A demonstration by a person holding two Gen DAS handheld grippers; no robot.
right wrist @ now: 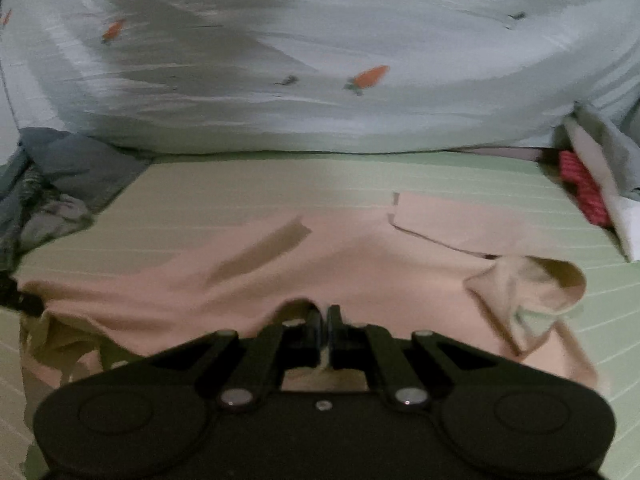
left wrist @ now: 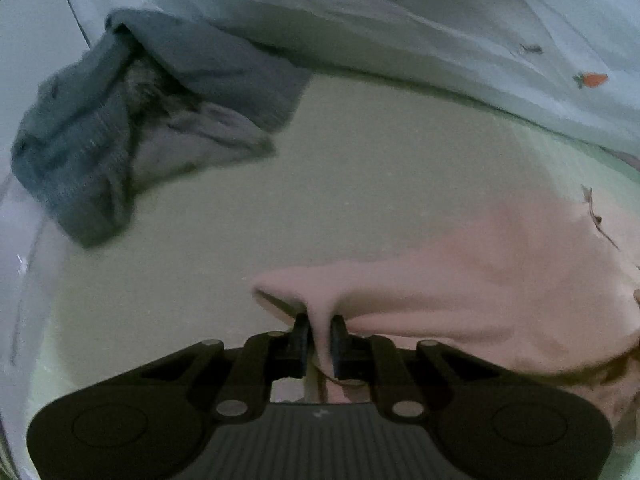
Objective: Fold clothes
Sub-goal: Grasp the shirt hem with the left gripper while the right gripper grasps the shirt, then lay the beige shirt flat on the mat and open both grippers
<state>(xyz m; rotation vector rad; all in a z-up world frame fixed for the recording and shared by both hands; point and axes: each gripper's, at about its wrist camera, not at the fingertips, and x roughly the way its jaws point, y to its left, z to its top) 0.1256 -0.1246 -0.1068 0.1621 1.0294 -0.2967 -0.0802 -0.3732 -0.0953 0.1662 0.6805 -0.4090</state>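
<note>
Left claw (left wrist: pixel 320 330) is pinched on a bunched edge of the pink garment (left wrist: pixel 480 272), and the right claw (right wrist: pixel 324 320) is clamped on its near hem too. The garment is spread, rumpled, across the green striped mat (right wrist: pixel 500 176), so not a tidy fold yet. Grey clothes (left wrist: pixel 80 140) sit heaped nearby beside the carrot-print duvet (right wrist: pixel 320 40).

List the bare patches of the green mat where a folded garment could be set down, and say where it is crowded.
Bare green mat lies between the pink garment and the carrot-print quilt; more lies right of the garment. The far-left corner is crowded by grey-blue clothes, the far-right by a red item. The left gripper and right gripper both pinch the pink garment.
</note>
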